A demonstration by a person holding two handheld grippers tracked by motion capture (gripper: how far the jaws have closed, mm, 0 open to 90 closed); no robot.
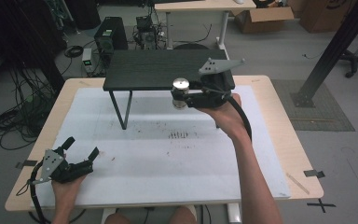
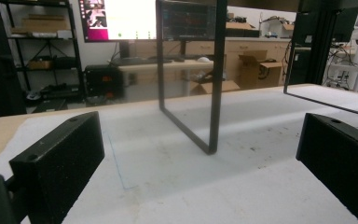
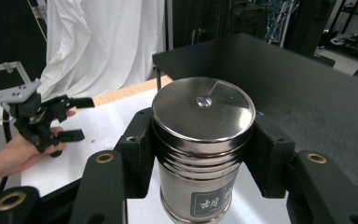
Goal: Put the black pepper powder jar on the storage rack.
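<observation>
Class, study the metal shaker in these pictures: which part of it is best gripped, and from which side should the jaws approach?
Grip the metal shaker on its round side wall just under the lid, coming in level from the side. It stands upright, and its flat lid offers no hold from above. The right gripper probably shows a sound hold: jaws either side of the upper body, label left clear below.

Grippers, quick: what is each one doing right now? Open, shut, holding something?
Left gripper: open, holding nothing, low over the white mat.
Right gripper: shut on the metal canister, raised beside the black shelf.
</observation>
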